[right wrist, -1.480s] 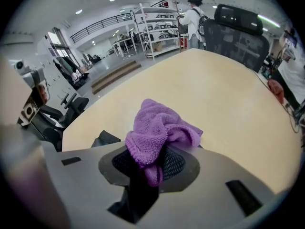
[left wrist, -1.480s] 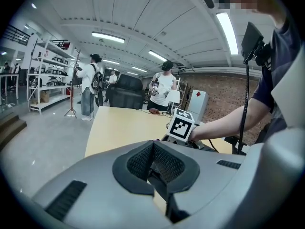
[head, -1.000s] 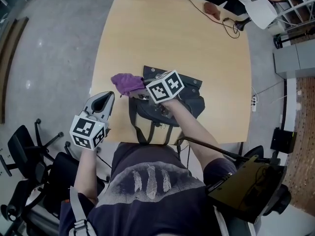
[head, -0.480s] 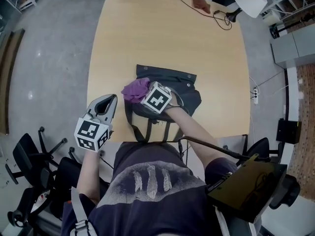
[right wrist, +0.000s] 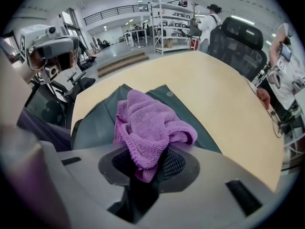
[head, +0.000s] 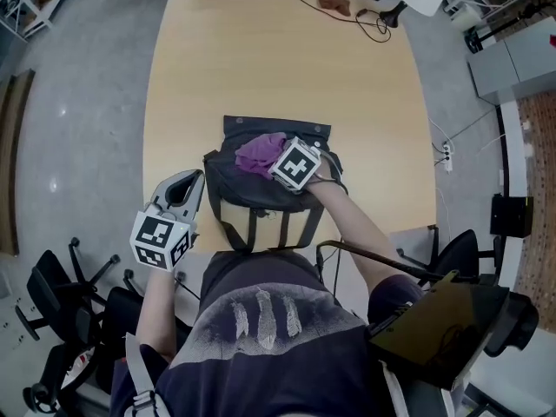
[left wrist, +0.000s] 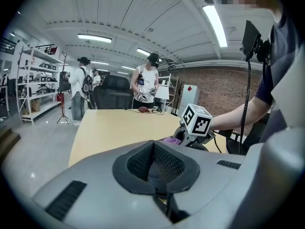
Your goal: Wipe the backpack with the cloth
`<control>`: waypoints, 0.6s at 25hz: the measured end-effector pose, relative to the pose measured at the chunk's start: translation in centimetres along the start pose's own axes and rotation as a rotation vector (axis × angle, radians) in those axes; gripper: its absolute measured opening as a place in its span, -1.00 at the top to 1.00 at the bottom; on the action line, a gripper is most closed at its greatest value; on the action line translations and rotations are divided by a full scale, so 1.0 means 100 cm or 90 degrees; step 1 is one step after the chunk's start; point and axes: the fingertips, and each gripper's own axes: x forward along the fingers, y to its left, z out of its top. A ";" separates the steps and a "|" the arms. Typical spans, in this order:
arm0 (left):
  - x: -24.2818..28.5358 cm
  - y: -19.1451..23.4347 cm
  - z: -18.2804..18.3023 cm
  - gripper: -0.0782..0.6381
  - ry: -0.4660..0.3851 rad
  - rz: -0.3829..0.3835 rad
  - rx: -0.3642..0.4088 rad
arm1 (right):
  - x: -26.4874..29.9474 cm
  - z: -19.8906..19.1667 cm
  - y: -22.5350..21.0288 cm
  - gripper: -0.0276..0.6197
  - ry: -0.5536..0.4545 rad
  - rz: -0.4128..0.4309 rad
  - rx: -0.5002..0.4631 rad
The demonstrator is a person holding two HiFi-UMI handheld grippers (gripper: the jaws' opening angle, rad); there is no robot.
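A dark grey backpack (head: 252, 189) lies flat on the wooden table (head: 278, 68), straps towards me. A purple cloth (head: 261, 153) rests on its upper middle, pinched in my right gripper (head: 276, 165), which is shut on it. In the right gripper view the purple cloth (right wrist: 148, 128) bunches out of the jaws over the backpack (right wrist: 95, 123). My left gripper (head: 178, 194) hovers at the table's near-left edge, beside the backpack, shut with nothing in it. From the left gripper view my right gripper's marker cube (left wrist: 197, 120) shows beyond the shut jaws.
A small brown object (head: 334, 2) and a black cable (head: 369, 26) lie at the table's far edge. Office chairs (head: 61, 294) stand at my left, another chair (head: 452, 259) at my right. People (left wrist: 147, 80) stand beyond the table's far end.
My right gripper has carried the purple cloth rightwards, from the backpack's left edge onto its upper middle. The left gripper has stayed put.
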 end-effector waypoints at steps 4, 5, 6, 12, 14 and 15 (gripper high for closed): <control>0.010 -0.016 0.006 0.76 -0.004 -0.014 0.007 | -0.008 -0.033 -0.022 0.60 0.009 -0.014 0.046; 0.013 -0.021 0.009 0.76 -0.005 -0.019 0.010 | -0.010 -0.038 -0.026 0.60 0.008 -0.015 0.058; 0.015 -0.025 0.011 0.76 -0.006 -0.024 0.014 | -0.012 -0.041 -0.031 0.60 0.008 -0.019 0.063; 0.022 -0.037 0.018 0.76 -0.013 -0.028 0.023 | -0.033 -0.075 -0.069 0.60 0.022 -0.056 0.107; 0.023 -0.041 0.019 0.76 -0.014 -0.029 0.024 | -0.040 -0.092 -0.084 0.60 0.034 -0.078 0.119; 0.023 -0.043 0.019 0.76 -0.013 -0.030 0.026 | -0.043 -0.100 -0.091 0.60 0.041 -0.088 0.124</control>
